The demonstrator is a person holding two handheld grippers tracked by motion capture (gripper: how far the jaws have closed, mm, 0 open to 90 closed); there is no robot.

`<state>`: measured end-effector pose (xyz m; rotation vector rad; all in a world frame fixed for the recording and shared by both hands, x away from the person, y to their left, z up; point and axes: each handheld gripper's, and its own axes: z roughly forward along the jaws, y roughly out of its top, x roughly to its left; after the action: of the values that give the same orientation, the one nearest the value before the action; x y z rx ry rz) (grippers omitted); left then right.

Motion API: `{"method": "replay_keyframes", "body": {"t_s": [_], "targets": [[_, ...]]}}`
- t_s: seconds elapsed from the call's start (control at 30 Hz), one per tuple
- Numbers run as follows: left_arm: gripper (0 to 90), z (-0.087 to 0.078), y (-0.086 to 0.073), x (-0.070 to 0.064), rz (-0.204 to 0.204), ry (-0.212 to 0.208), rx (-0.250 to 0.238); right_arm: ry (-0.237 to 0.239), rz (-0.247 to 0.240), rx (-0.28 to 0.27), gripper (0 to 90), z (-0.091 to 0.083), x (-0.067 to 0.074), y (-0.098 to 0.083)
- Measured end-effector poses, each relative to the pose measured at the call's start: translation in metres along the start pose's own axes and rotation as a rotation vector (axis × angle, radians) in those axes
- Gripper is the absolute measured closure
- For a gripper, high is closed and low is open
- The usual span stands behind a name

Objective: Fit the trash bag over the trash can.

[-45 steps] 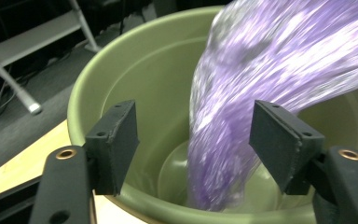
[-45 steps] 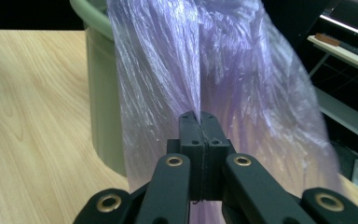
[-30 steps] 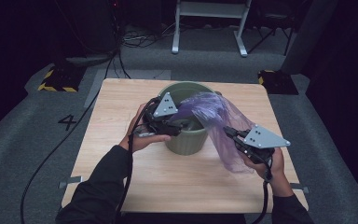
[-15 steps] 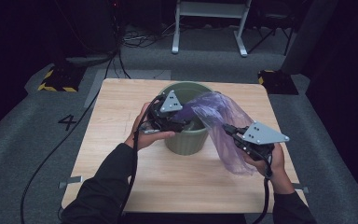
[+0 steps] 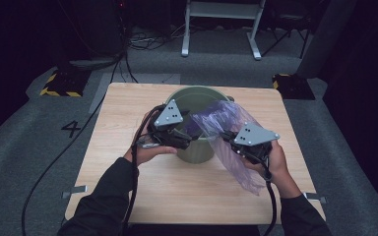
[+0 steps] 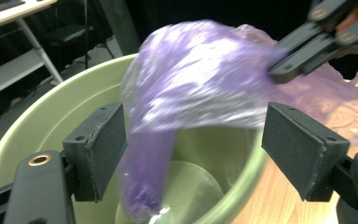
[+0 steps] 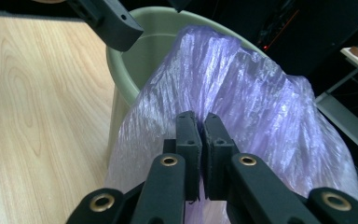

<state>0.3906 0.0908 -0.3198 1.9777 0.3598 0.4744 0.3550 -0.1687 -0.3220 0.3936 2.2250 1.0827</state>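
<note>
Step in hand, by my read: lining the green bin [image 5: 197, 123] w/ the purple plastic bag [image 5: 226, 123]. Right gripper [image 7: 201, 126] has its fingers pressed together, pinching a fold of bag film betw. the pads; most of the bag bulges beyond the fingertips, draped over the bin's near rim and down its outer wall to the table [image 5: 128, 182]. Left gripper [image 6: 191, 135] has just been opening: fingers spread wide, pads clear of the film. Bag hangs betw. and just beyond them, one tail dropping inside the bin, bin mouth right below the fingertips. Right gripper's tips show upper right of that view, clamped on the film.

Next, prob.: left needs a fresh bite on a loose edge of the bag's mouth, fingers closing on a single layer if poss., then both pull apart to open the mouth and stretch it over the rim. Film is thin and slippery, so a shallow pinch may slide off.
</note>
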Motion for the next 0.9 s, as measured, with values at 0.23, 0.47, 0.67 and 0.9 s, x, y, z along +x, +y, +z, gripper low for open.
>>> {"method": "replay_keyframes", "body": {"t_s": [0.23,0.47,0.67,0.9], "targets": [[32.7,0.014,0.006,-0.014,0.070,-0.003,0.051,0.022,0.003,-0.004,86.0,0.005,-0.001,0.003],[70.2,0.023,0.005,-0.015,0.093,0.038,0.113,0.018,0.002,-0.031,81.6,0.002,0.001,0.003],[89.7,0.023,0.003,-0.013,0.093,0.056,0.115,0.008,0.031,-0.070,73.1,-0.002,0.000,-0.001],[89.9,0.018,0.000,-0.005,0.064,0.102,0.123,-0.003,0.080,-0.069,52.7,-0.006,-0.004,-0.008]]}}
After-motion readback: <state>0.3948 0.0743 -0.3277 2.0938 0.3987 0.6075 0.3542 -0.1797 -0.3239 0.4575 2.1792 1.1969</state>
